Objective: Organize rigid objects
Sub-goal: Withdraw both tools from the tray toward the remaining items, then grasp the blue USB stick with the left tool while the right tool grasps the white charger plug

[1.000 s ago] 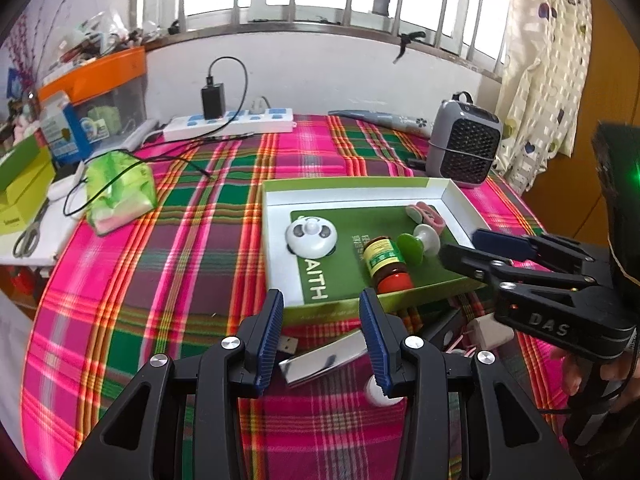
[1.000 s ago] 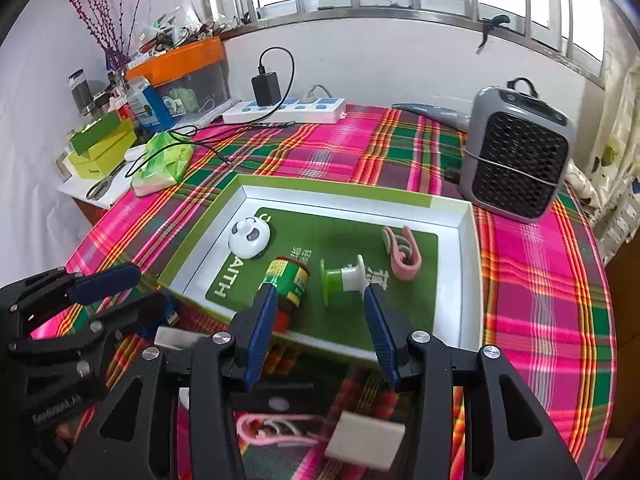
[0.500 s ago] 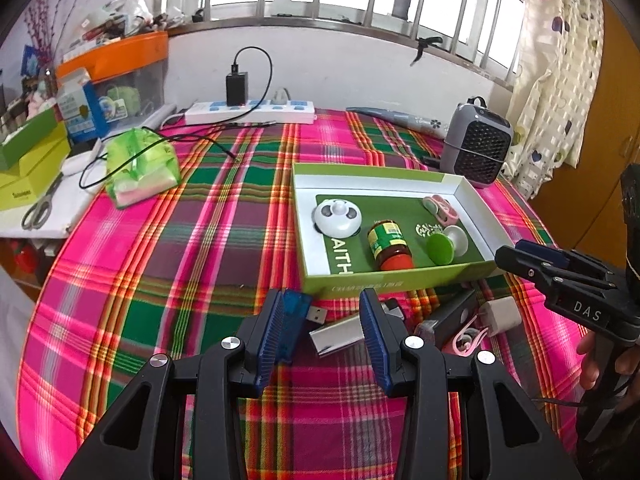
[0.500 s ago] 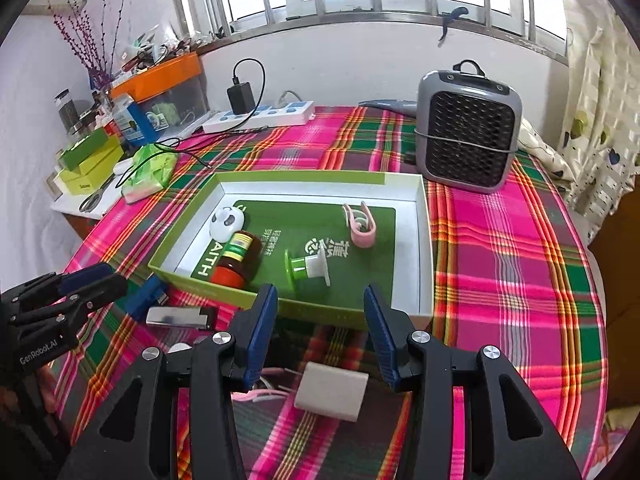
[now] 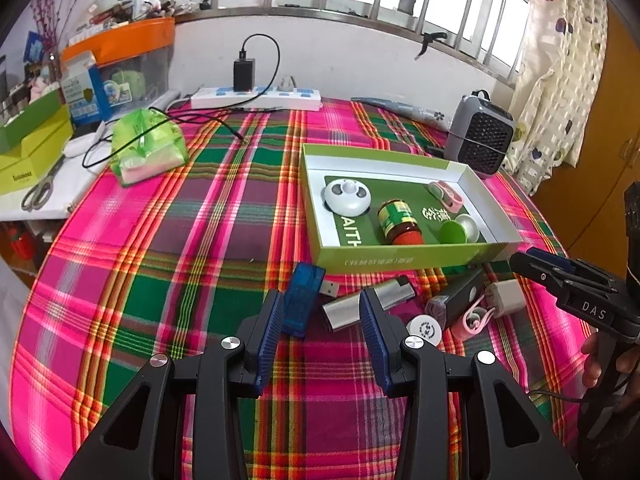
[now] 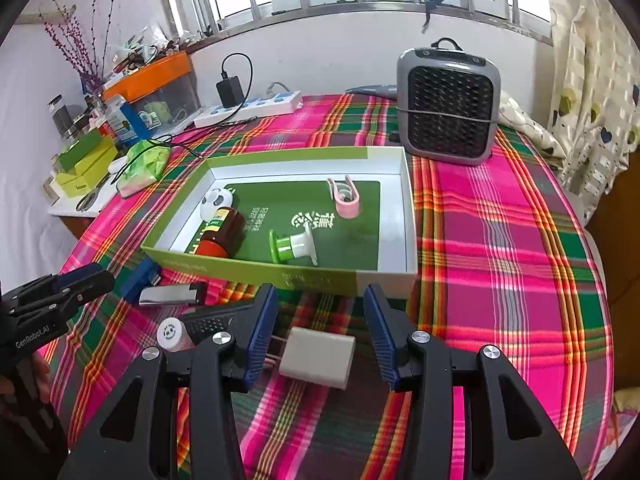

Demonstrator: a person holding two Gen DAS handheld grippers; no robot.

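Between right claw [image 6: 320, 334] tips: white charger block [image 6: 318, 357], rounded, flat on cloth.

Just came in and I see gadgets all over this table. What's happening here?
A person holds a claw in each hand, sorting small items into the green tray. A jar, a panda toy, a pink clip and a green spool lie inside. Both claws are open and empty: the left claw hovers near the silver lighter, the right claw over the white charger.

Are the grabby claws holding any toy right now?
No. Both the left gripper and right gripper are open and empty.
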